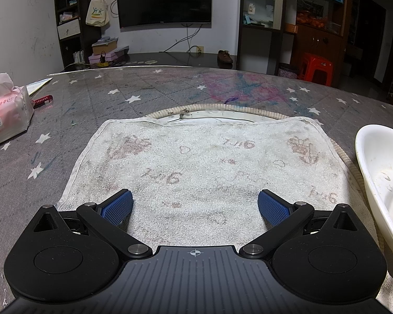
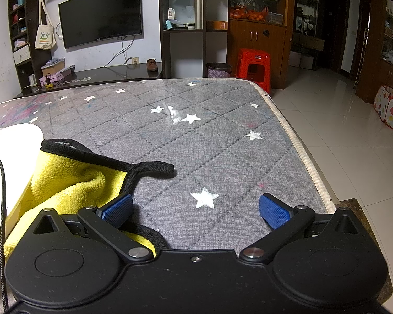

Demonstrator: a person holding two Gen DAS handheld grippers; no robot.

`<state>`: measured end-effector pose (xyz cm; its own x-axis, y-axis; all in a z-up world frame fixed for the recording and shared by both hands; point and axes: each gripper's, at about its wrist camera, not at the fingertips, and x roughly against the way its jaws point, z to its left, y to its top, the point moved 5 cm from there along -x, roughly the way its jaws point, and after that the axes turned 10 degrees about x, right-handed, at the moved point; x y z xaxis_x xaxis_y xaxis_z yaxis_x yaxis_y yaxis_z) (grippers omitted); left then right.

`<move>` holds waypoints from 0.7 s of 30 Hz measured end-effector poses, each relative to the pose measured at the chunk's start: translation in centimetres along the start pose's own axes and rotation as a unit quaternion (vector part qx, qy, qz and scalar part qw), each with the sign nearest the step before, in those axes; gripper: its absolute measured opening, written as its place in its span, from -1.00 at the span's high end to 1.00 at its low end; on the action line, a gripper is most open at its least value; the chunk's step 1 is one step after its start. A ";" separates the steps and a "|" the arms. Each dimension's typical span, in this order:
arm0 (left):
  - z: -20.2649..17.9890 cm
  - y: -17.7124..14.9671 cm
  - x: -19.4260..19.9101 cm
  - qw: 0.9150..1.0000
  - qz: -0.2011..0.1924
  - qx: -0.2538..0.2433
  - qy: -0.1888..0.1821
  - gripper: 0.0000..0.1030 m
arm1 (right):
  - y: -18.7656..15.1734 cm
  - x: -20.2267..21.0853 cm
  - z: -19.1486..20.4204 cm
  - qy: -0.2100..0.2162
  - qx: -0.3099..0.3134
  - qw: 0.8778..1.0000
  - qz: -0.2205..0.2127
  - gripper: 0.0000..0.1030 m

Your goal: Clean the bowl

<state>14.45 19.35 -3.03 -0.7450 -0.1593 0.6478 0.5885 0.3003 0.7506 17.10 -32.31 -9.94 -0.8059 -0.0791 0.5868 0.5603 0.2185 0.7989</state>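
On the star-patterned table (image 2: 209,136), nearest the cameras, both grippers stand with jaws spread wide and hold nothing: the left gripper (image 1: 195,206) hovers over a stained white towel (image 1: 201,167), and the right gripper (image 2: 195,209) sits beside a yellow cloth (image 2: 68,185) with black trim, its left pad just at the cloth's edge. The bowl (image 1: 380,172), white and smeared with residue inside, lies tilted at the towel's right edge, between the two grippers; in the right wrist view only its pale flank shows at far left, touching the yellow cloth. It looks like light, stiff plastic or melamine, smooth and probably slippery, so the rim seems the best place to pinch, while the soft cloth should bunch easily between the pads. A black cable (image 2: 1,183) crosses the bowl's side and could snag. Farther off lie a tissue pack (image 1: 6,115) and a red pen (image 1: 42,101), well clear.
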 end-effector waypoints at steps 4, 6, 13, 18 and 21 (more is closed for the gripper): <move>0.0 -0.1 0.1 1.000 0.000 0.000 0.000 -1.00 | 0.0 0.0 -0.1 0.000 0.000 1.000 0.000 -1.00; 0.0 -0.1 0.0 1.000 0.000 0.000 0.000 -1.00 | 0.0 0.0 -0.1 0.000 0.000 1.000 0.000 -1.00; 0.0 -0.1 0.0 1.000 0.000 0.000 0.000 -1.00 | 0.0 0.0 -0.1 0.000 0.000 1.000 0.000 -1.00; 0.0 -0.2 0.1 1.000 0.000 0.000 0.000 -1.00 | 0.0 0.0 -0.1 0.000 0.000 1.000 0.000 -1.00; 0.0 0.0 0.0 1.000 0.000 0.000 0.000 -1.00 | 0.0 0.0 -0.1 0.000 0.000 1.000 0.000 -1.00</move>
<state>14.41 19.34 -3.05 -0.7450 -0.1593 0.6478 0.5885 0.3004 0.7507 17.09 -32.37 -9.93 -0.8058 -0.0792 0.5868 0.5603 0.2185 0.7989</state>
